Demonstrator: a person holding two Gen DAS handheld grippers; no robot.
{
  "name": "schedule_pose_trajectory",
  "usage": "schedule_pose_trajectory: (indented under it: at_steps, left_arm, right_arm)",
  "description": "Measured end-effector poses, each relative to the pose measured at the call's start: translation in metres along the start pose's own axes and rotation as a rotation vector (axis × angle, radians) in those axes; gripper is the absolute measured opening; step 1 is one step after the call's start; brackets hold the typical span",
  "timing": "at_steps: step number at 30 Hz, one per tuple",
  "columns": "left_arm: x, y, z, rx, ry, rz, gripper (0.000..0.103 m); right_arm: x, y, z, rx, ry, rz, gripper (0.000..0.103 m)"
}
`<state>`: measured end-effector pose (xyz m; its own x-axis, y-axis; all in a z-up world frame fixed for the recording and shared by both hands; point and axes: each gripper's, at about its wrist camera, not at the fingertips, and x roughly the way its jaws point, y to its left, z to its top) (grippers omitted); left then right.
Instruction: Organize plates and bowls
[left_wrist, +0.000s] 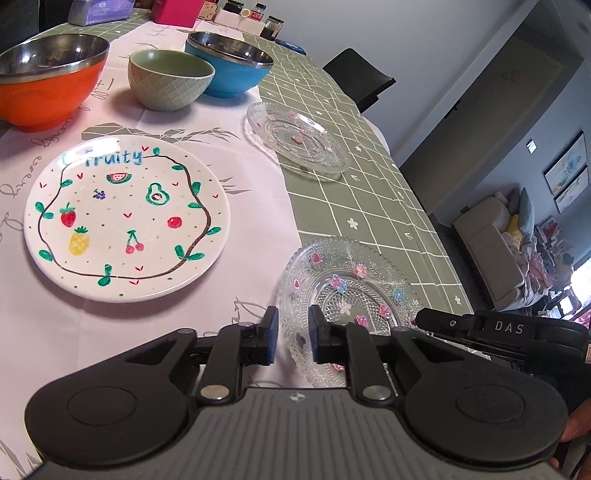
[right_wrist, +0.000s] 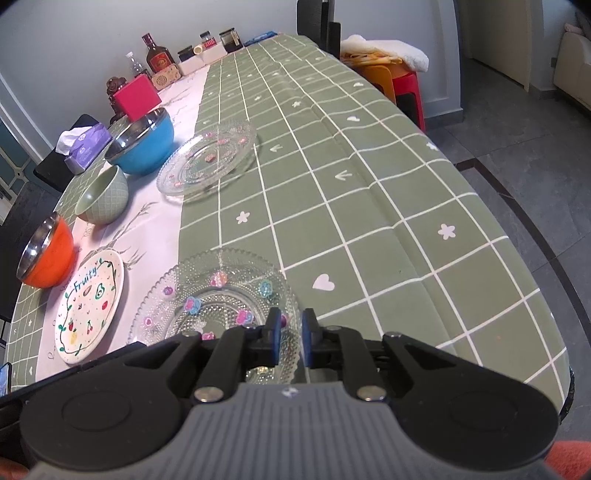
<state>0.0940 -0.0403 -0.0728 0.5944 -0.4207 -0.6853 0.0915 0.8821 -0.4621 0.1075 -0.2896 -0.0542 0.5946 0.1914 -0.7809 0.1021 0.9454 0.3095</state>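
Presently: glass plate (right_wrist: 218, 295), near table (right_wrist: 369, 184) edge; brittle, slick, grip rim. Right gripper (right_wrist: 287, 334) and left gripper (left_wrist: 292, 338): slightly parted, empty.

a long table (right_wrist: 369, 206) under a green grid-patterned cloth with white hearts and flowers fills the room's middle. pale grey walls (left_wrist: 424, 44) rise behind it. a black chair (left_wrist: 360, 79) stands at the table's far side. beyond, a beige sofa (left_wrist: 491, 251) sits below two framed pictures (left_wrist: 567, 171). grey floor tiles (right_wrist: 517, 122) run past orange and red stools (right_wrist: 399, 83).
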Motion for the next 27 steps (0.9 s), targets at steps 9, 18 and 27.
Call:
schedule_pose_trajectory:
  at_steps: [9, 18, 27]
  left_arm:
    - [-0.013, -0.005, 0.004, 0.027, -0.075, 0.018, 0.048]
    - [-0.02, -0.011, 0.024, 0.06, -0.099, -0.001, 0.052]
    - [-0.047, 0.002, 0.046, 0.16, -0.138, 0.061, 0.064]
  right_arm:
    - [-0.006, 0.003, 0.0, -0.019, -0.047, 0.014, 0.034]
    - [-0.016, 0.019, -0.001, -0.104, -0.147, 0.049, 0.046]
    - [-0.011, 0.059, 0.002, -0.219, -0.155, 0.139, 0.052]
